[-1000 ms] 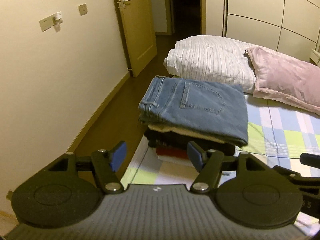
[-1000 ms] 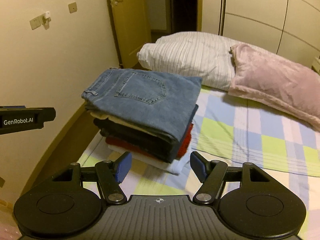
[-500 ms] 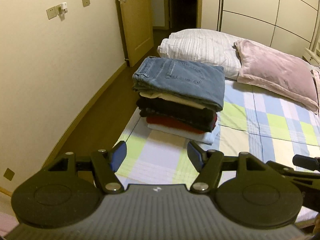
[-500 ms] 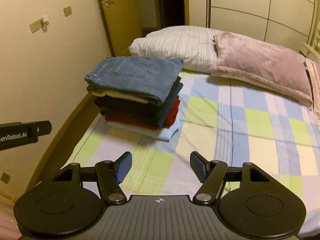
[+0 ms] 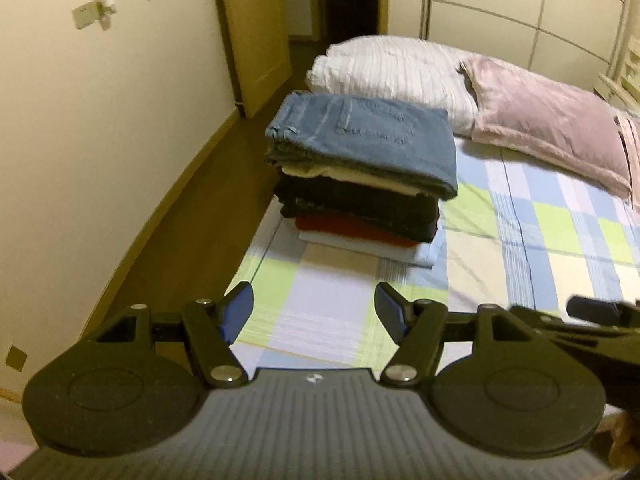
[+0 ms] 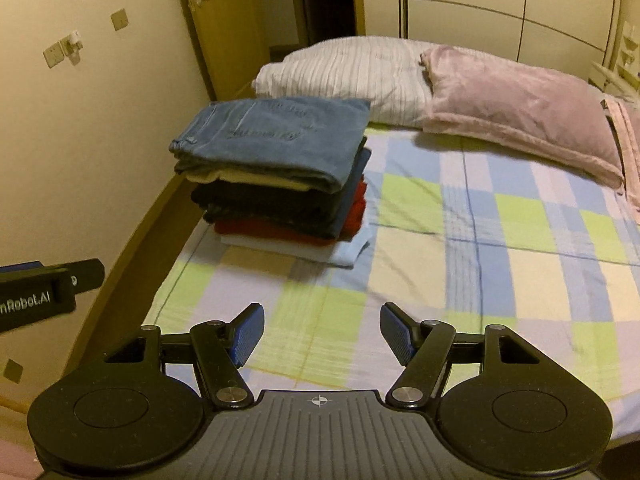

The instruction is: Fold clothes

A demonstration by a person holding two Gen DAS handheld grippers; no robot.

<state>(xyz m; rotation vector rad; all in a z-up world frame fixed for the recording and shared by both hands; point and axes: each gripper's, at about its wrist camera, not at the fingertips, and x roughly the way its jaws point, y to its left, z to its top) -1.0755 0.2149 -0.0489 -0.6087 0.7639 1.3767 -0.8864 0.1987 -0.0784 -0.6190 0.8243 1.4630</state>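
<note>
A stack of folded clothes (image 5: 360, 196) (image 6: 276, 184) stands on the left side of the bed, folded blue jeans (image 5: 368, 136) (image 6: 276, 136) on top, then cream, black, red and white layers. My left gripper (image 5: 314, 312) hovers open over the checked sheet, well short of the stack, nothing between its blue pads. My right gripper (image 6: 322, 332) is likewise open and empty, back from the stack and to its right. Part of the left gripper (image 6: 44, 288) shows at the left edge of the right wrist view.
A checked bedsheet (image 6: 460, 240) covers the bed. A striped white pillow (image 6: 352, 72) and a pink pillow (image 6: 516, 108) lie at its head. A wall (image 5: 92, 140) and floor strip (image 5: 192, 216) run along the left, with a wooden door (image 5: 256, 28) beyond.
Both grippers have pulled back from the stack, which now looks smaller and farther away. More of the sheet lies in front of the fingers. Their jaws stayed equally wide.
</note>
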